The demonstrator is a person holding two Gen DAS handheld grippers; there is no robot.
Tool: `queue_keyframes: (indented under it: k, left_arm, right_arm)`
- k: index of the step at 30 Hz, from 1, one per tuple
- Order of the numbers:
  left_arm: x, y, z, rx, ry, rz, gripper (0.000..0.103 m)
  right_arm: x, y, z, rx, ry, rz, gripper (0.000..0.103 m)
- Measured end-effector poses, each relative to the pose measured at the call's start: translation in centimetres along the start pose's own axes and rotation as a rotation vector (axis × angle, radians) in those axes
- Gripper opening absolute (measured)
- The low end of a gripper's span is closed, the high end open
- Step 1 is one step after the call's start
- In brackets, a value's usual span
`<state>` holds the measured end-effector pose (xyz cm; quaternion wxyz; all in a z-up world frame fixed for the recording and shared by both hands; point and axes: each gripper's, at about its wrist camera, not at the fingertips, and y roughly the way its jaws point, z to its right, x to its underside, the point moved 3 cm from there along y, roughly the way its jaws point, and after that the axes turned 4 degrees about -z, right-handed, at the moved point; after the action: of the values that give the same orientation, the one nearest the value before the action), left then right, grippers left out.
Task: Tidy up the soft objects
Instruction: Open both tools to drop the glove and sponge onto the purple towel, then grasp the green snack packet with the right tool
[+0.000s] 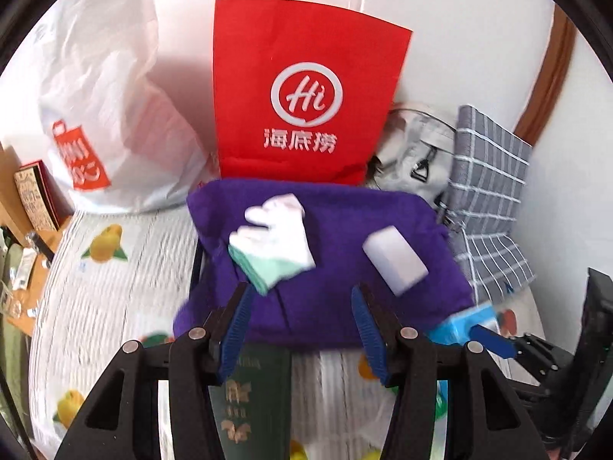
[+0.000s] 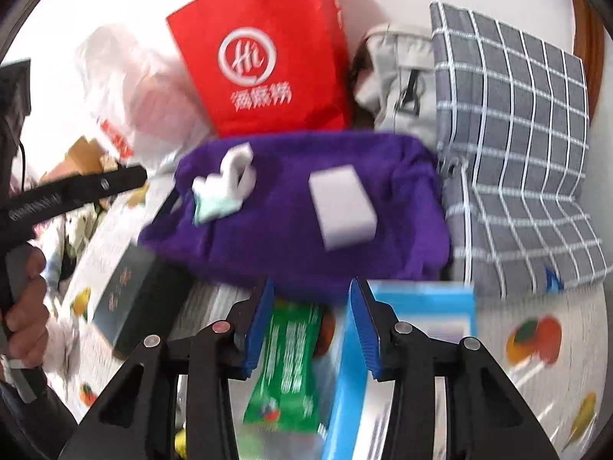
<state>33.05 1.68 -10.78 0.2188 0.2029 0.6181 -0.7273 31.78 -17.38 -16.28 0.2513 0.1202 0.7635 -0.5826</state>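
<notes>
**Soft stuff piled on the towel, nothing picked up yet**

A bed sheet [image 1: 115, 287] with fruit prints is spread under everything. At the back, a red bag [image 1: 306, 96] is propped against the wall, flanked by a white plastic bag [image 1: 103, 115] and a checked cushion [image 2: 517, 134], with a grey pouch [image 2: 398, 76] wedged between. A purple towel [image 1: 337, 268] is laid in front of the red bag, and on it a white glove [image 1: 279, 230] with a green cuff is seen toward the left, and a white sponge [image 1: 394, 258] toward the right, well apart from each other.

Closer in, a dark green booklet [image 1: 249, 402], a blue box [image 2: 383, 345] and a green packet [image 2: 287, 364] are scattered on the sheet.

Left gripper [image 1: 302, 329] is held wide open just short of the towel's near edge, nothing in it. Right gripper [image 2: 310, 329] is likewise spread and empty, above the packet and box.

Looks like an approach step is in hand. Next, a reach forward is probably needed, then a gentle squeeze, since glove and sponge will likely squash.
</notes>
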Motion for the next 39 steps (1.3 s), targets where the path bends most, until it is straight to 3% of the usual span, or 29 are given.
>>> queue_keyframes:
  k: [6,14,23,24,27,30,39]
  left_arm:
    - [3.4,-0.7,-0.5,0.019,-0.009,-0.026,0.051]
    - [4.8,-1.6,-1.8,0.036,-0.01,-0.02,0.051]
    - [6.6,-2.0,-3.7,0.08,-0.061,-0.025,0.051]
    - [6.8,-2.0,-4.1,0.08,-0.071,-0.029,0.051]
    - [7.5,-2.1,-5.2,0.075,-0.103,-0.043,0.051]
    - [8.1,-2.7,-6.2,0.074,-0.128,-0.047,0.051]
    - [9.9,-5.5,-6.6,0.054,-0.14,-0.041,0.051]
  right_arm:
    - [2.9,0.9,-2.8,0.01,-0.07,-0.083,0.052]
    - [3.9,5.0,-4.1,0.144,-0.107,-0.184,0.055]
    - [4.4,6.9,-5.5,0.259,-0.173,-0.219,0.058]
    - [4.5,7.0,-5.5,0.265,-0.178,-0.219,0.057]
    - [4.5,6.9,-5.3,0.284,-0.187,-0.213,0.038]
    - [4.2,6.1,-4.8,0.226,-0.154,-0.195,0.03]
    - [3.7,1.2,-5.2,0.128,-0.094,-0.099,0.03]
